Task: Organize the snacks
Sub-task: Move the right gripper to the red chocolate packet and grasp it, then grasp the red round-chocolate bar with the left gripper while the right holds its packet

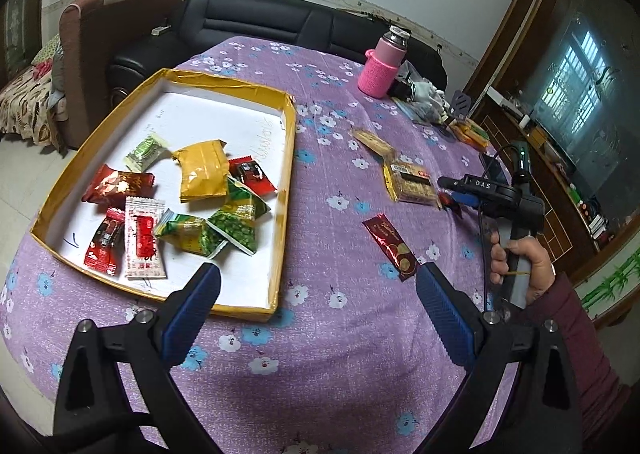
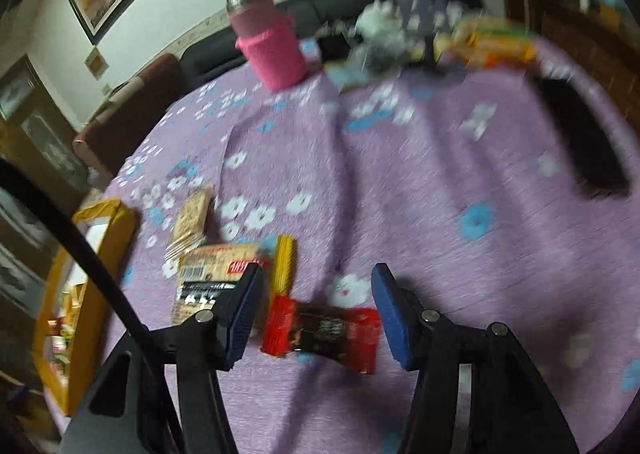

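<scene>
A round table (image 1: 340, 181) under a purple cloth with white and blue flowers fills both views. On its left part lies a wide, shallow box (image 1: 286, 189) with yellow walls and a white floor. Inside it sit about 9 wrapped snacks: a large yellow packet (image 1: 202, 173), green packets (image 1: 236, 217), a white-and-red packet (image 1: 143, 242) and several red ones. A pink bottle (image 1: 380, 67) stands at the far edge, beside a heap of bags that is too blurred to read.

Outside the box, on the bare cloth, lie a clear pack of biscuits (image 1: 412, 183), a smaller cracker pack (image 1: 374, 141) beyond it, and a long dark-red snack bar (image 1: 392, 248).

The left gripper (image 1: 318, 286) hangs above the box's near right corner, its blue pads wide apart with nothing between them. The right gripper (image 2: 316, 310), held by a hand (image 1: 520, 266) in a dark red sleeve, points down at the cloth just beside the biscuits. Its pads stand apart, and a small red-and-black candy (image 2: 324, 334) lies between them on the cloth, not pressed by either pad.
</scene>
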A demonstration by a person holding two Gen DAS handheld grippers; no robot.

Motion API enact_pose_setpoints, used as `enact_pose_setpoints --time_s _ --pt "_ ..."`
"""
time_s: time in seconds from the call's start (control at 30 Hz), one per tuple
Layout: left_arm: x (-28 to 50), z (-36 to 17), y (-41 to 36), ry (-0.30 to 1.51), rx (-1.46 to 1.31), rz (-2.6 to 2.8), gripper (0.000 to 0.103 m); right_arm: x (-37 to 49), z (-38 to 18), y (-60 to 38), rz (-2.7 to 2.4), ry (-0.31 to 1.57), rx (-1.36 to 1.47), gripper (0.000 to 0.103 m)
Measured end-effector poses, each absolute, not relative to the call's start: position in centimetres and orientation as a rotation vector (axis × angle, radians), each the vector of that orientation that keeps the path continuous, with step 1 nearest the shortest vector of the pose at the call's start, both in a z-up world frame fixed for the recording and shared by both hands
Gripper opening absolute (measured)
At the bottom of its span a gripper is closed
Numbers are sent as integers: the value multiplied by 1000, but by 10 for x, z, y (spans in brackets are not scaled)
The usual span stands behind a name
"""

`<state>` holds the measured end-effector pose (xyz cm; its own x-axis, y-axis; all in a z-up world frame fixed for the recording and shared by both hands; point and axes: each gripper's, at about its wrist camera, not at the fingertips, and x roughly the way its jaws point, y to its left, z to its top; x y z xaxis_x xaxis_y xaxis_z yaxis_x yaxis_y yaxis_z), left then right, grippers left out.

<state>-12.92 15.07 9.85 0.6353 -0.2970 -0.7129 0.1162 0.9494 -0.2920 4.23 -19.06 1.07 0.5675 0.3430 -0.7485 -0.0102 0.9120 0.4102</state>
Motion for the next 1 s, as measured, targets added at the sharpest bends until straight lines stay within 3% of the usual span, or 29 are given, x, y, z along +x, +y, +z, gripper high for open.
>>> enact_pose_setpoints --time_s 0.17,0.33,0.43,0.5,0.57,0.6,1.0 --pt "-121 93 141 866 -227 -264 98 9 16 -182 362 1017 413 55" --pt "-115 86 111 898 -187 -319 97 -12 22 -155 224 961 155 54" --pt "-116 86 96 912 -142 -331 97 -8 17 -148 188 938 127 46" --pt "-114 84 87 919 -121 -345 87 -9 16 -148 161 912 114 38" --pt "-110 80 79 943 -105 -357 66 -10 15 -151 151 893 132 30" --pt "-107 77 75 956 -100 -357 63 -12 15 -155 159 882 155 27" --pt "-47 29 30 1059 -102 -294 63 -11 22 -174 215 812 261 24"
